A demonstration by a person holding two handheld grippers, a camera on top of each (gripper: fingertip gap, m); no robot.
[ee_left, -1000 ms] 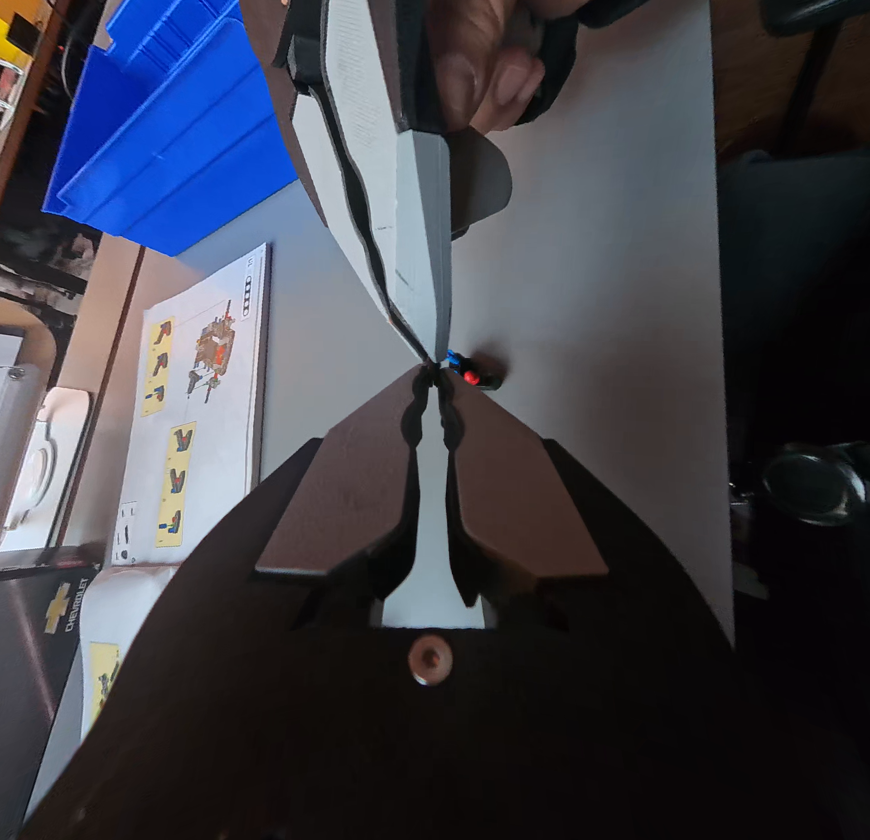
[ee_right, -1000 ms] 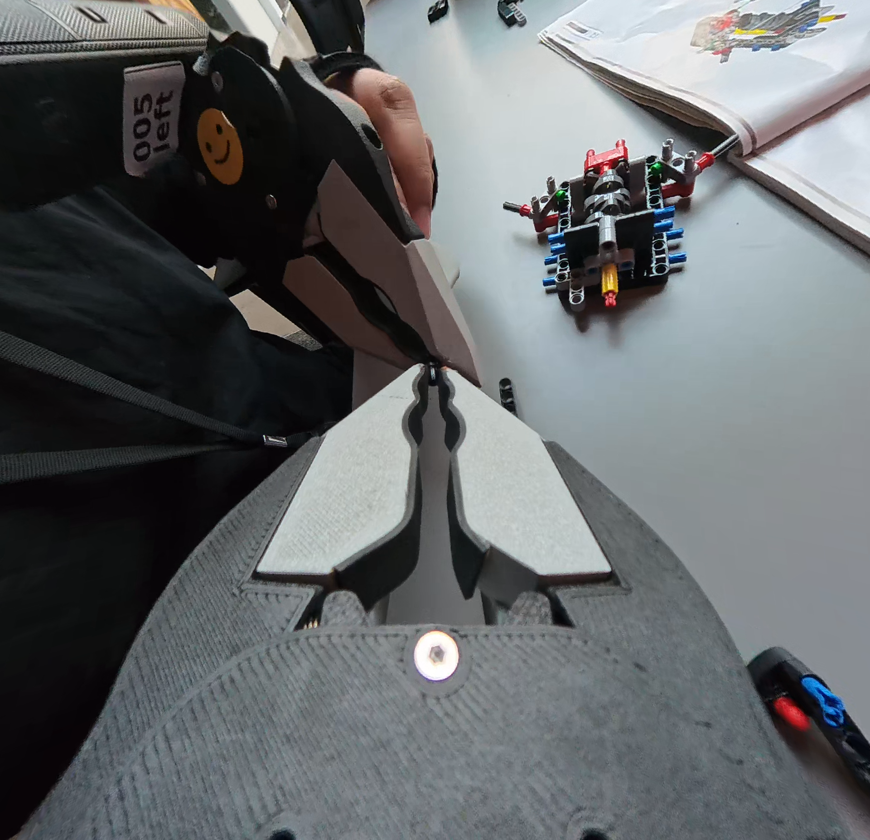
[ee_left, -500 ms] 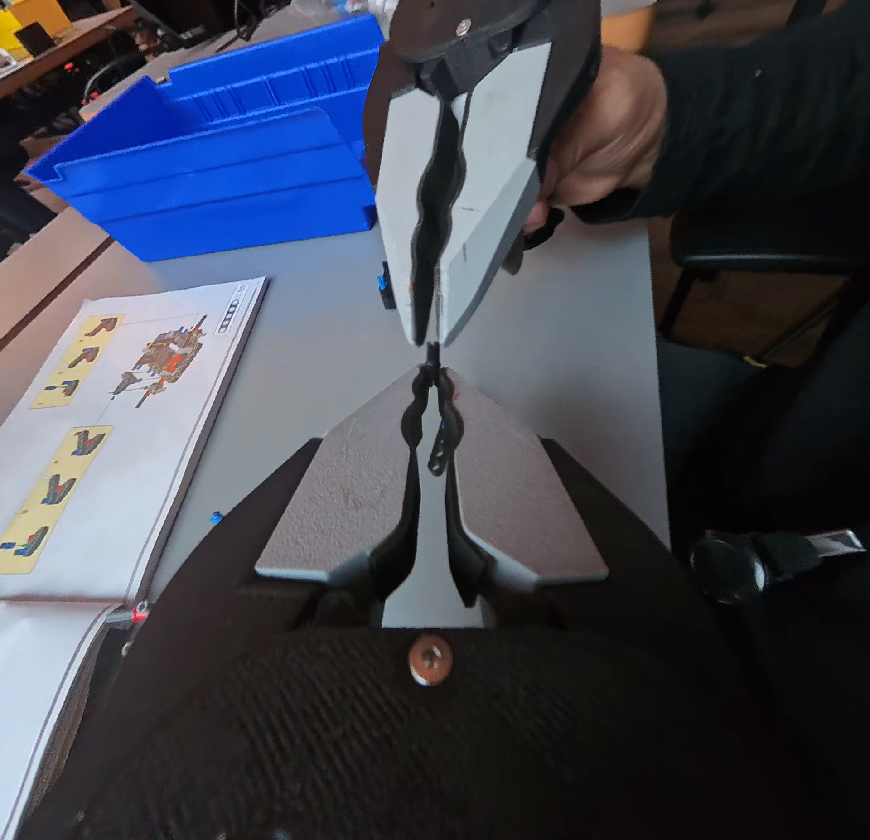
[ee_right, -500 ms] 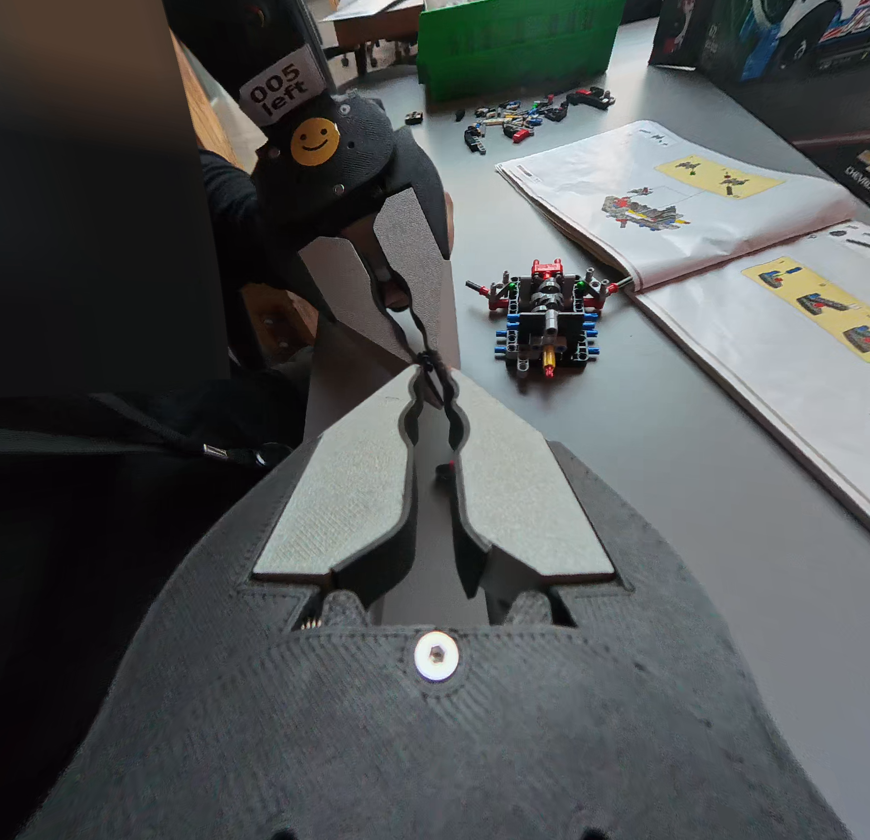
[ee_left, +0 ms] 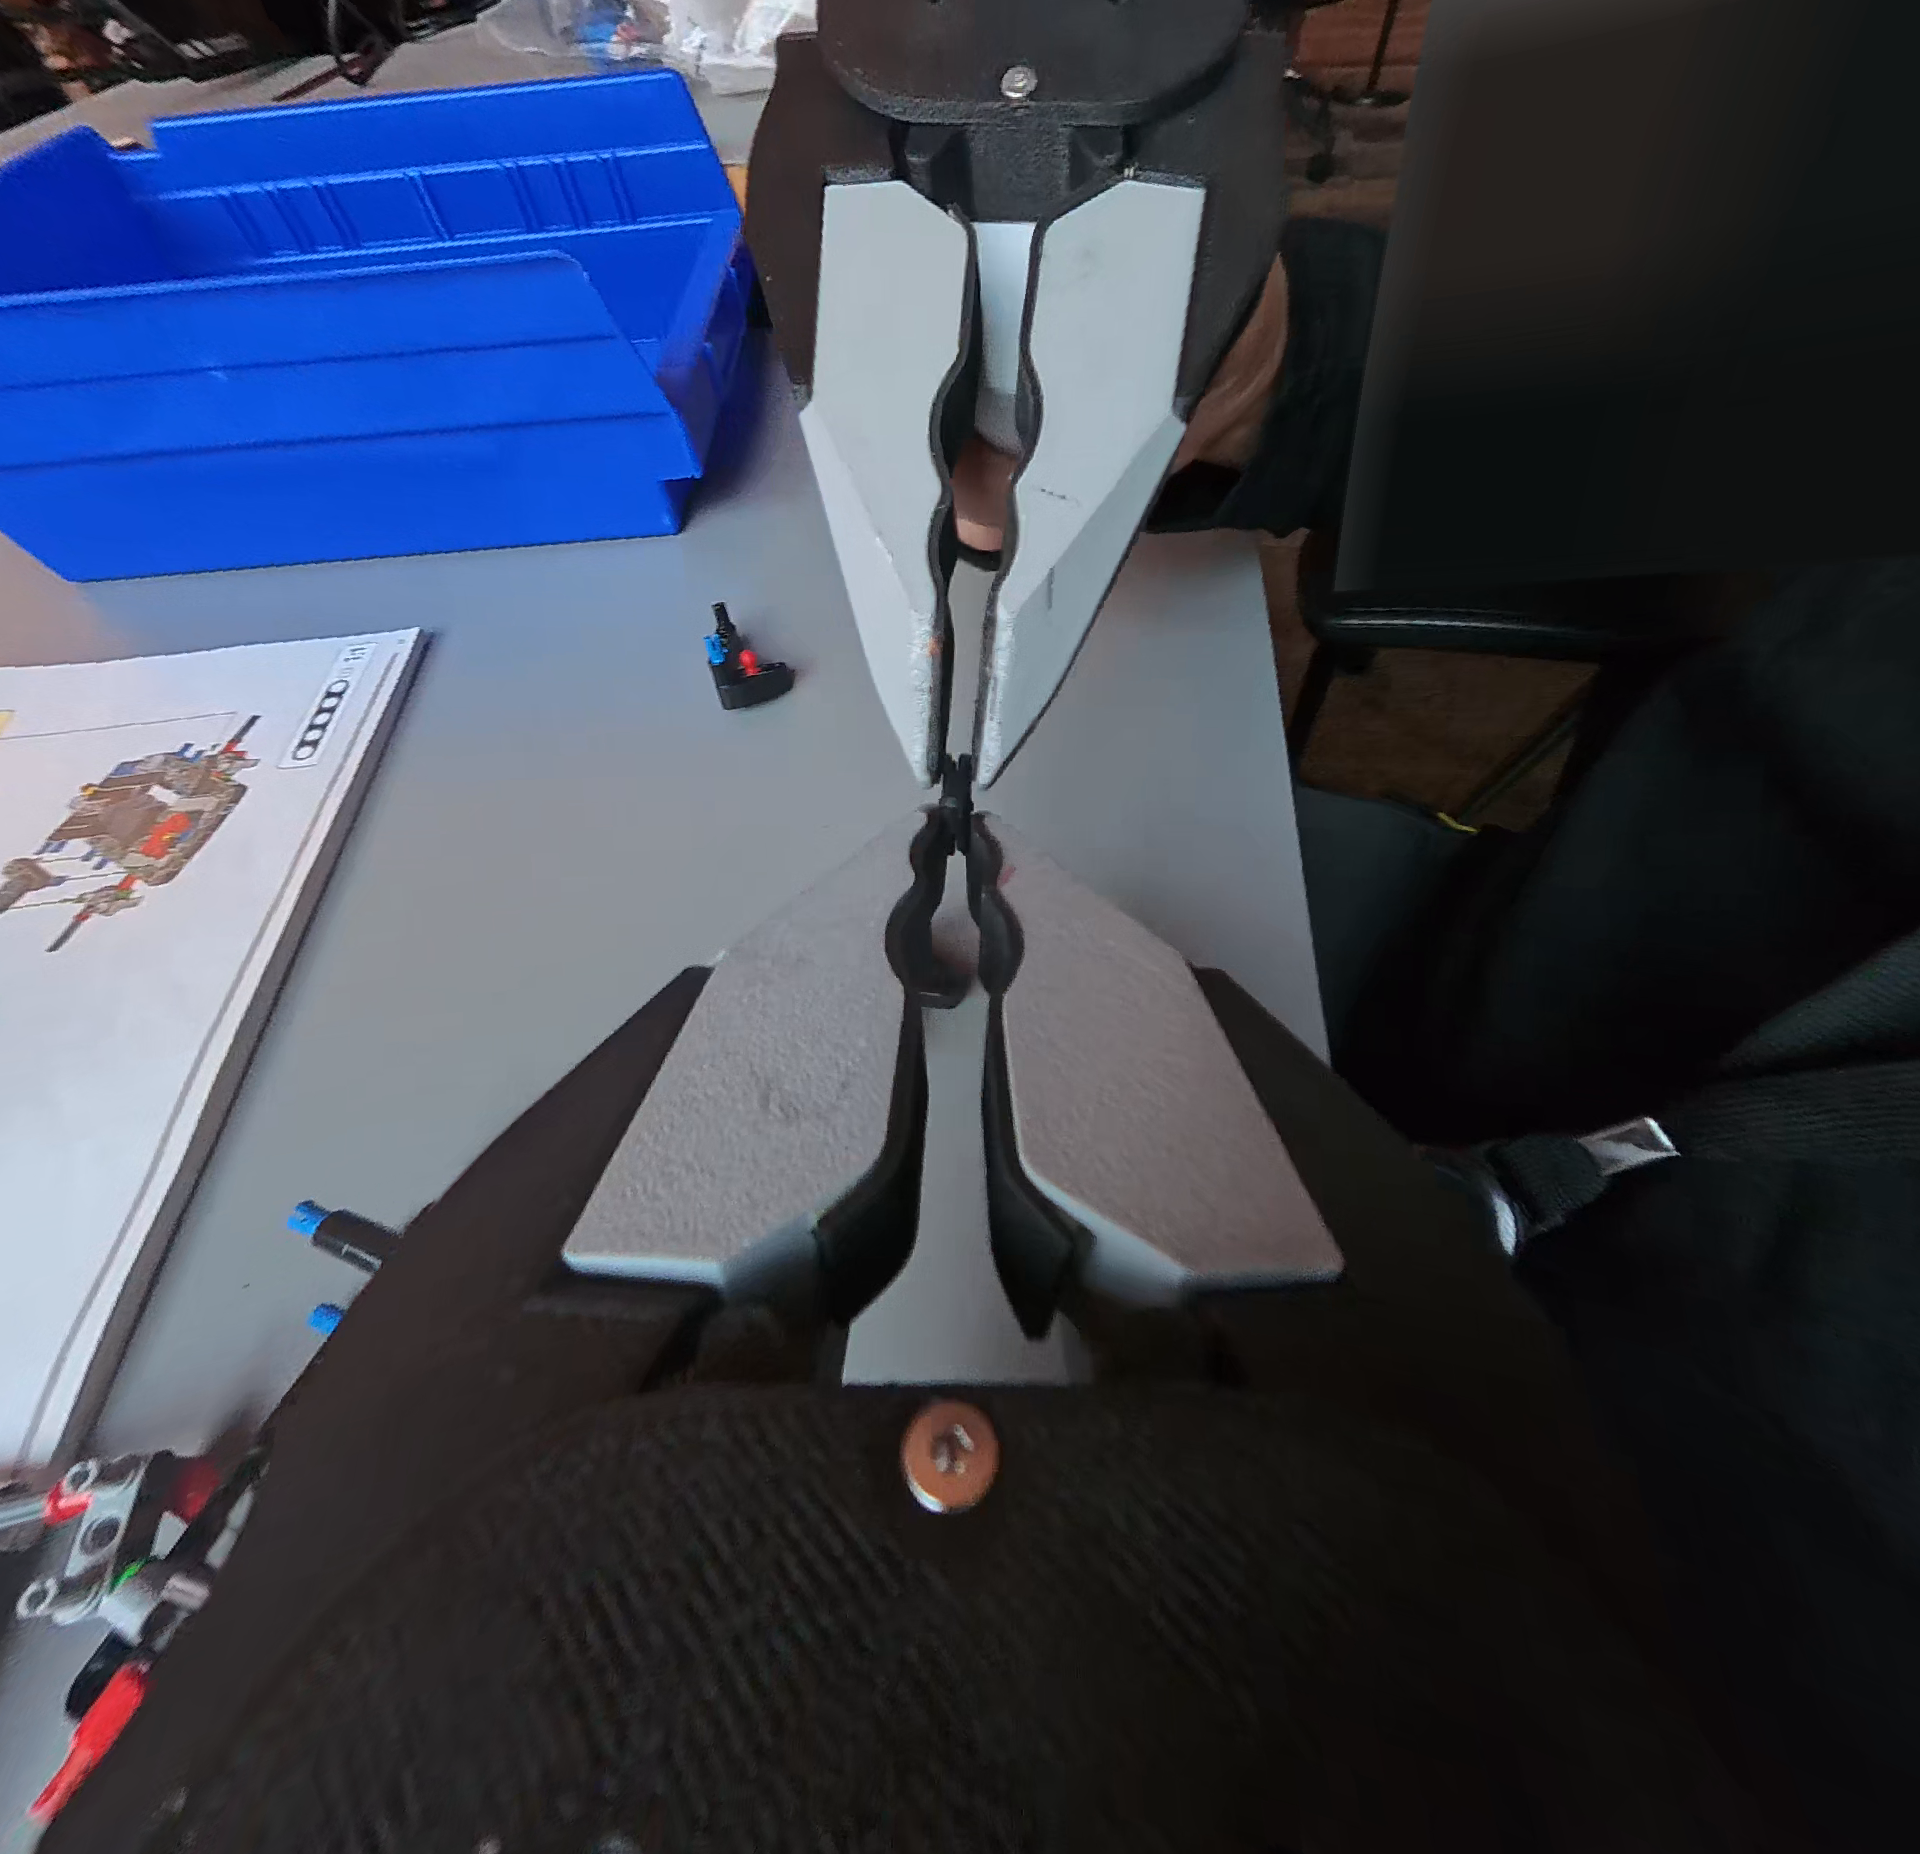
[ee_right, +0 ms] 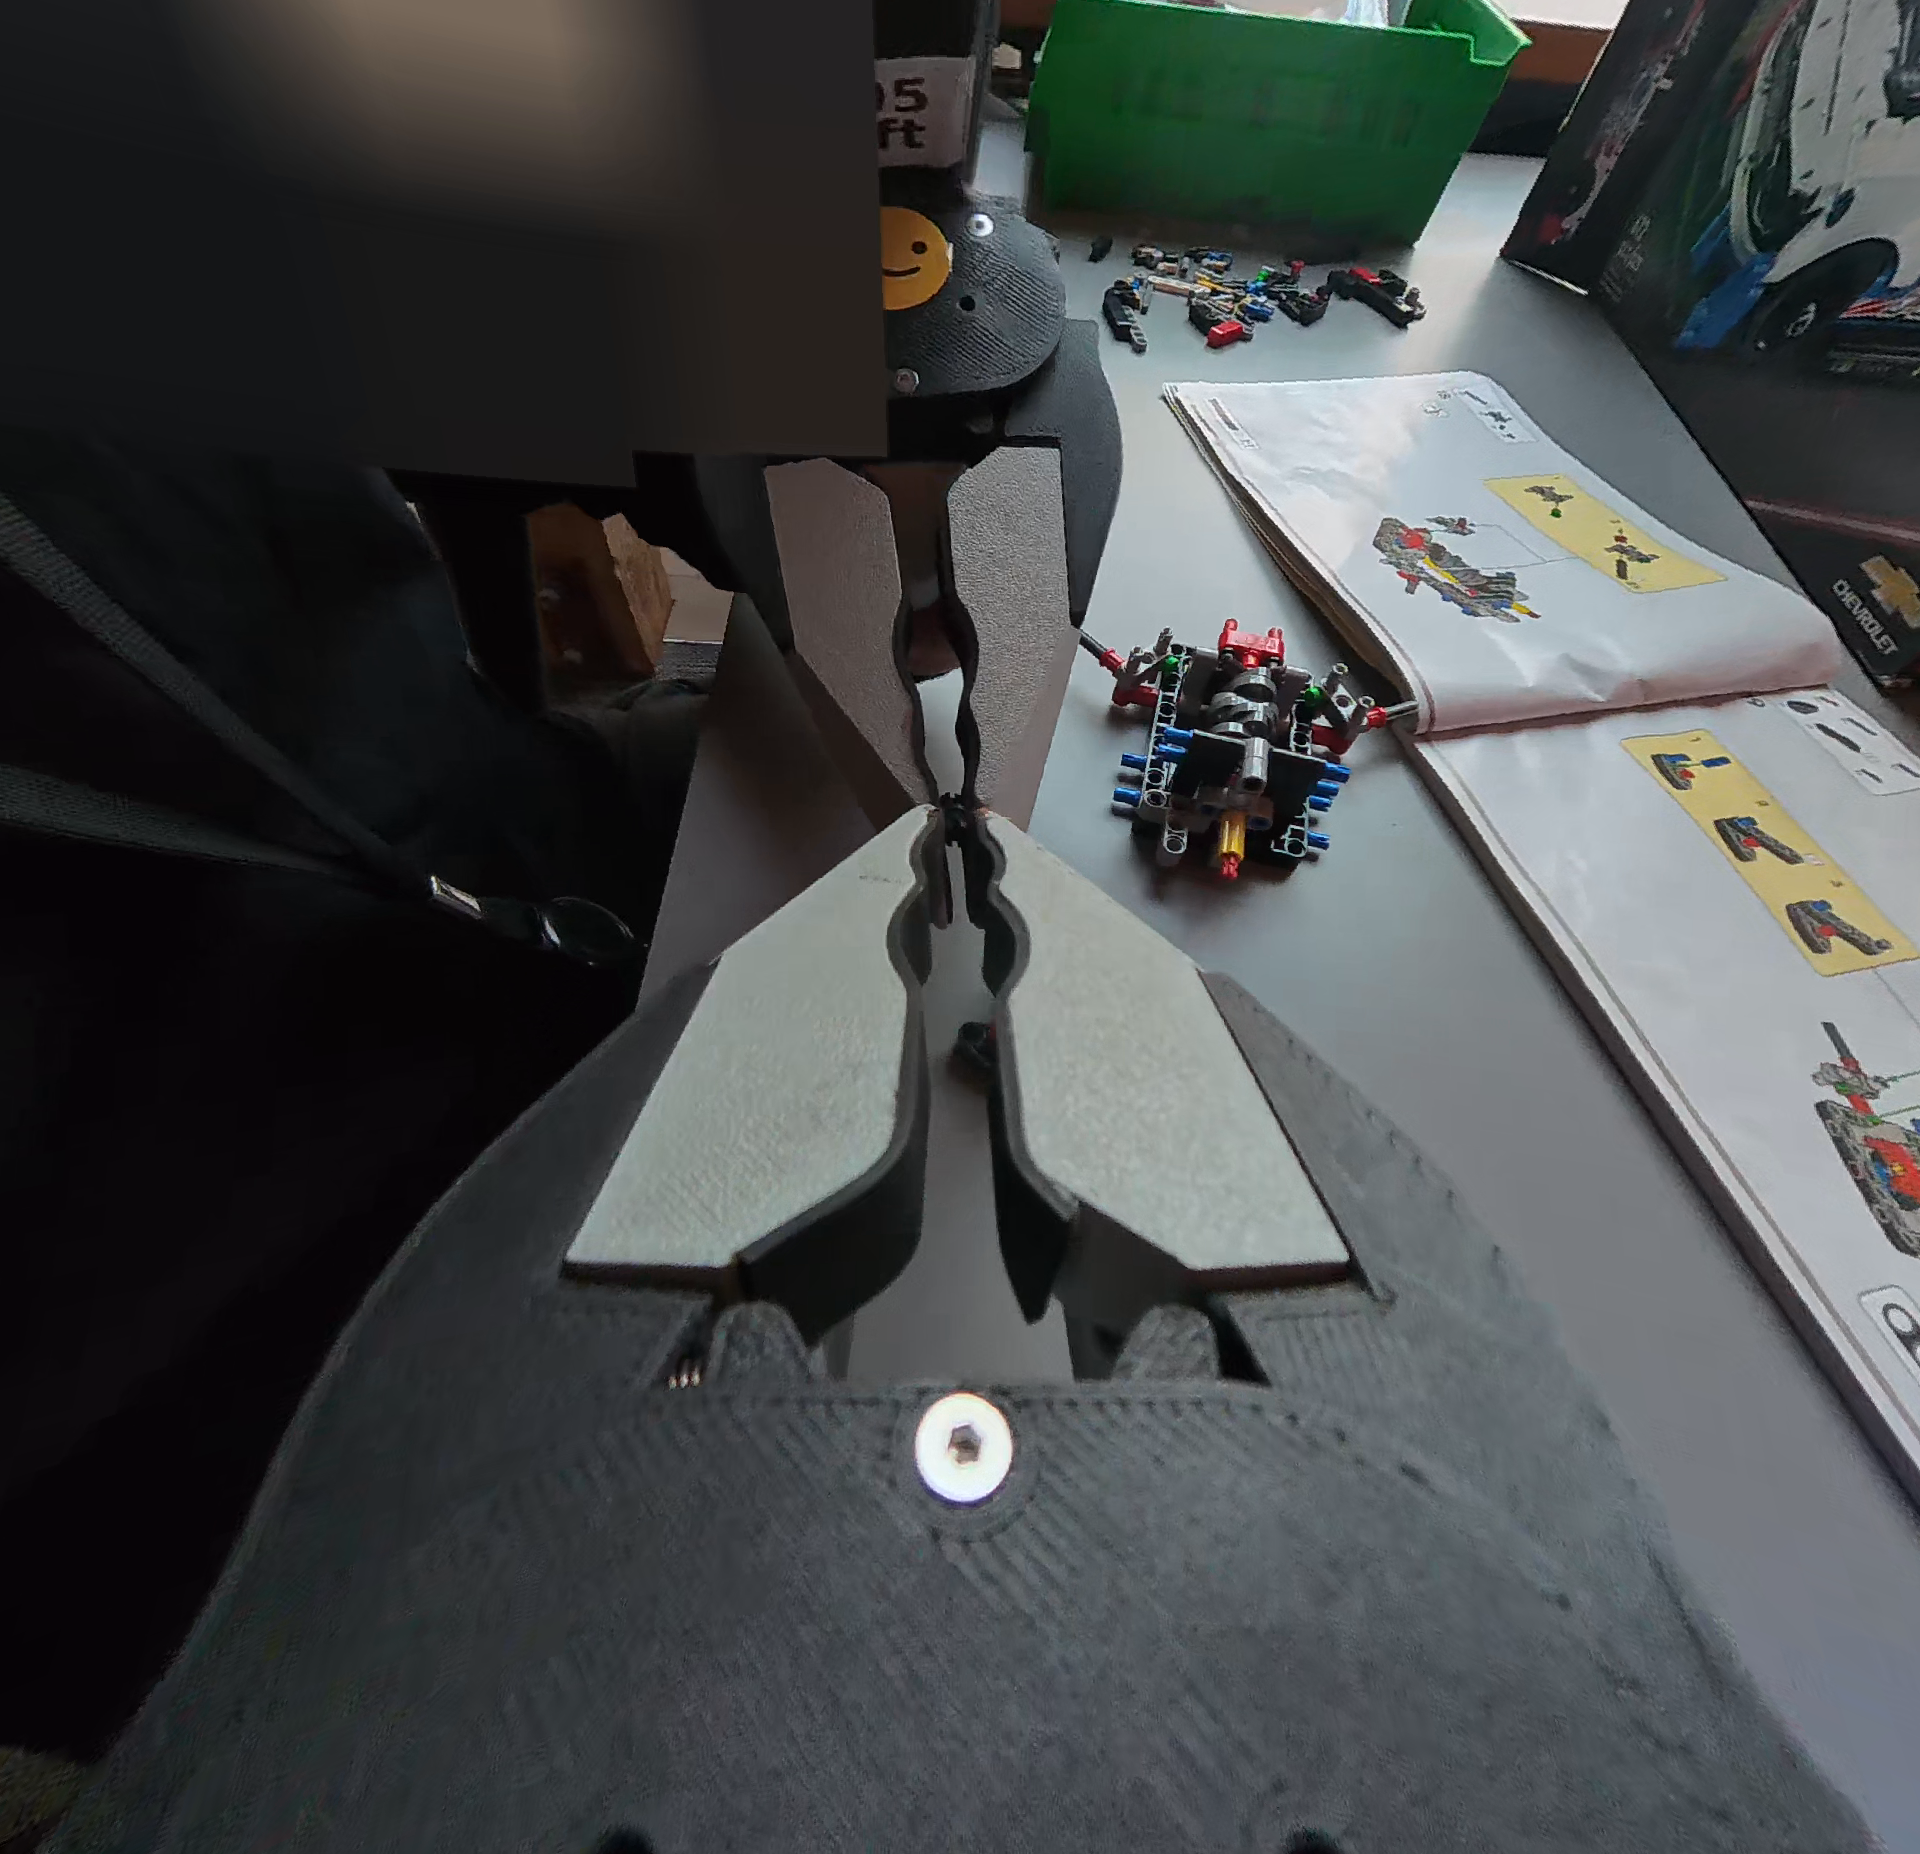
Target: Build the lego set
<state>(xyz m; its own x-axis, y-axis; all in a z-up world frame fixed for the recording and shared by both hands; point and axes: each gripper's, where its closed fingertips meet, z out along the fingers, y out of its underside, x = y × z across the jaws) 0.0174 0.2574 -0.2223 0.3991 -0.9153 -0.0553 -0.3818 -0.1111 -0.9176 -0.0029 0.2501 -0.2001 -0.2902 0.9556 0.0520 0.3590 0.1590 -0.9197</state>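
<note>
My left gripper [ee_left: 954, 833] is shut on a small black lego piece [ee_left: 940, 973] that sits in the gap between its fingers. My right gripper [ee_right: 954, 830] faces it tip to tip above the table's edge and is shut on a thin black pin [ee_left: 957, 788] where the tips meet. In the left wrist view the right gripper [ee_left: 961, 760] comes down from the top. In the right wrist view the left gripper [ee_right: 951, 794] does the same. The partly built lego assembly [ee_right: 1231, 755], black and grey with blue pins, lies on the grey table [ee_right: 1455, 1025].
A black angled piece with blue and red pins [ee_left: 750, 674] lies on the table. The open instruction booklet [ee_right: 1507, 578] lies beside the assembly. A blue bin [ee_left: 343, 350], a green bin [ee_right: 1247, 111], a pile of loose parts [ee_right: 1247, 292] and a set box [ee_right: 1766, 142] stand farther back. My two grippers' fingertips are within a few centimetres of each other.
Both grippers have risen from near the table and swung level, staying tip to tip. More of the table, the bins and the booklet now show behind them.
</note>
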